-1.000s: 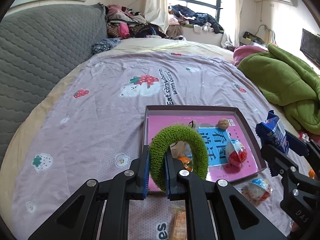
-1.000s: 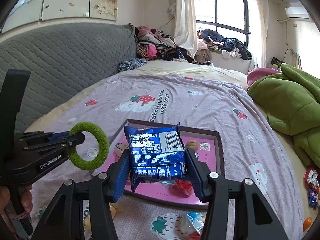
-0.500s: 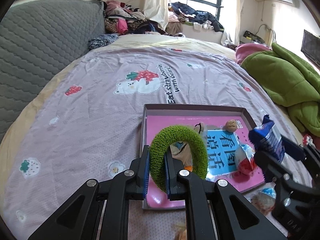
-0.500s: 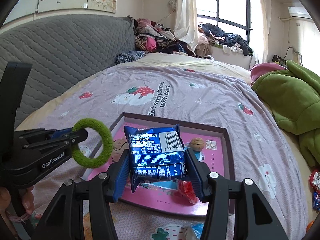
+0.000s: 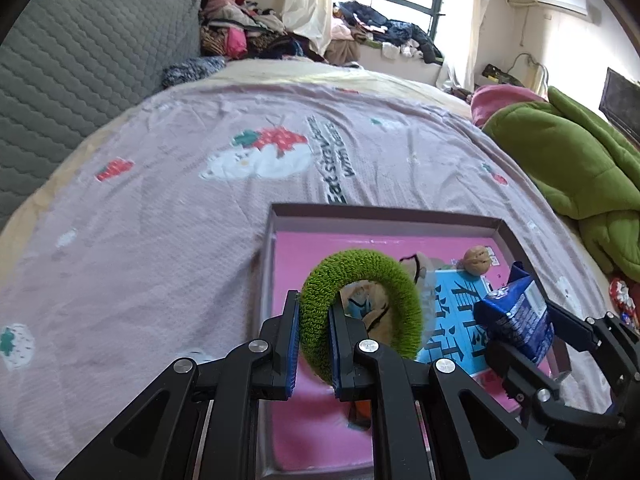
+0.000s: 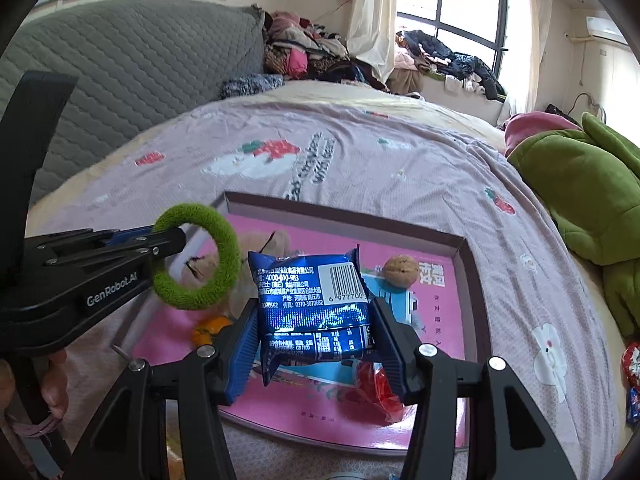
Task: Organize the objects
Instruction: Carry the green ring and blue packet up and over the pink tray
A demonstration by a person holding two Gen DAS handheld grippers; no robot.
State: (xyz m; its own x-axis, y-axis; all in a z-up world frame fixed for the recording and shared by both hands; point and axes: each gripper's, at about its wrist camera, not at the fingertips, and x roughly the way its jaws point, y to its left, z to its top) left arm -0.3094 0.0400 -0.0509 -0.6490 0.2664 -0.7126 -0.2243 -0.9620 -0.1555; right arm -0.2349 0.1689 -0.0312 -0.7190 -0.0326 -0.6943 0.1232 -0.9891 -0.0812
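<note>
Firmly pinched: green ring (image 5: 360, 308) in left gripper (image 5: 314, 340)

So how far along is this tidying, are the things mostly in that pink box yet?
Partly. A walnut, an orange item and a red-wrapped snack already lie in the pink box. In hand: the left gripper holds a green ring and the right gripper a blue snack packet, both over the box, unreleased. Left: wrapped snacks on the bedsheet at right.

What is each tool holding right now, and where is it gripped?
Left tool: green hair tie, by its band. Right tool: blue snack packet, by its side edges.
</note>
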